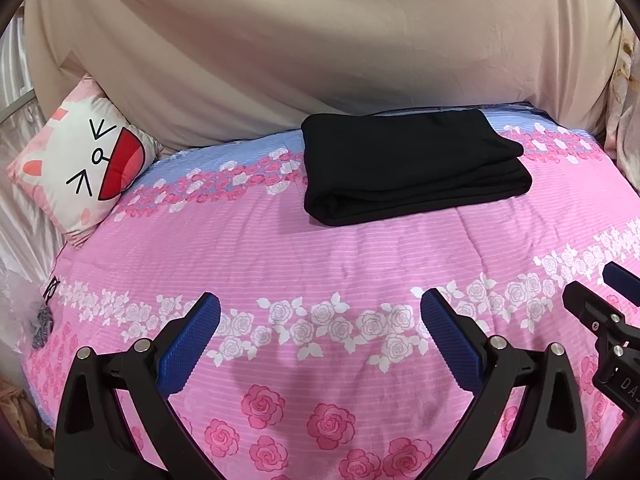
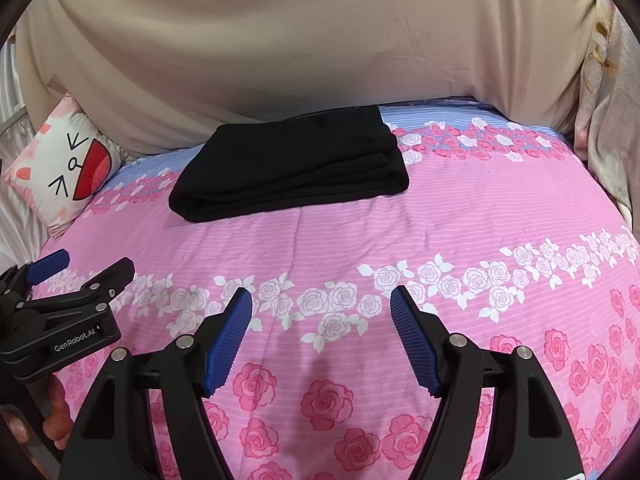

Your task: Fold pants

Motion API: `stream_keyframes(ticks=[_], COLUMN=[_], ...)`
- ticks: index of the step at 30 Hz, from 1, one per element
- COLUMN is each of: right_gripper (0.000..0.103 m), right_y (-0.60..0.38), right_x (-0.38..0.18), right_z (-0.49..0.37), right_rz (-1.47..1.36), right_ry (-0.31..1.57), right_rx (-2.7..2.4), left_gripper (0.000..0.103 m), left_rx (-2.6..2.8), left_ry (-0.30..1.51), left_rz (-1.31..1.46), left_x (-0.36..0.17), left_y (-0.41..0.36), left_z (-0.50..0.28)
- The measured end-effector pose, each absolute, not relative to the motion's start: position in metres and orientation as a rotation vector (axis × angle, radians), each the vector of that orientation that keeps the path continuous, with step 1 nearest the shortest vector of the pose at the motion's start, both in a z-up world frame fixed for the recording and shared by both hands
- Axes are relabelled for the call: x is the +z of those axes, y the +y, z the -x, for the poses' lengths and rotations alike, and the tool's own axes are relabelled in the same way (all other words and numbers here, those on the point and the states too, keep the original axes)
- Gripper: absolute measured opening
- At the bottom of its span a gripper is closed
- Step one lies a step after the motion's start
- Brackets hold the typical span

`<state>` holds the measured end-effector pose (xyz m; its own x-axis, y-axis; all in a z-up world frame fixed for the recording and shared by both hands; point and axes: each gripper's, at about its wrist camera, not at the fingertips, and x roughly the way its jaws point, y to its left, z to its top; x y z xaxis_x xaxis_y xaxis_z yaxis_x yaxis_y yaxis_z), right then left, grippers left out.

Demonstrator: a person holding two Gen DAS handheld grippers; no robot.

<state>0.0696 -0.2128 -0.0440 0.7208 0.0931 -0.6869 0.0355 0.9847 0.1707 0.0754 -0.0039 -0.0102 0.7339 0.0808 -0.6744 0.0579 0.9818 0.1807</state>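
Note:
Black pants [image 1: 408, 168] lie folded into a compact rectangle at the far side of the bed, also in the right wrist view [image 2: 292, 164]. My left gripper [image 1: 320, 304] is open and empty, held above the pink floral bedspread well short of the pants. My right gripper [image 2: 322, 300] is open and empty too, near the front of the bed. The right gripper shows at the right edge of the left wrist view [image 1: 596, 292]. The left gripper shows at the left edge of the right wrist view [image 2: 86, 266].
A pink floral bedspread [image 1: 320, 248] covers the bed. A cat-face cushion [image 1: 80, 160] leans at the back left, also in the right wrist view [image 2: 64, 168]. A beige sheet [image 1: 320, 48] hangs behind the bed. Curtains [image 2: 608, 120] hang at the right.

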Motion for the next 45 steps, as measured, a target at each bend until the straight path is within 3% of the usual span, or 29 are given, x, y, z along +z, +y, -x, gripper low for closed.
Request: stream_keyframes(ticks=[45], right_gripper=[0.070], right_y=[-0.2122], right_x=[-0.0433], right_z=[-0.0670], right_rz=[-0.159], right_ry=[0.760], right_rx=[0.034], left_gripper=[0.098], left_rx=[-0.018], left_ry=[0.735], left_rz=[-0.149], left_x=[-0.0075], left_y=[-0.0018], left_z=[-0.0683])
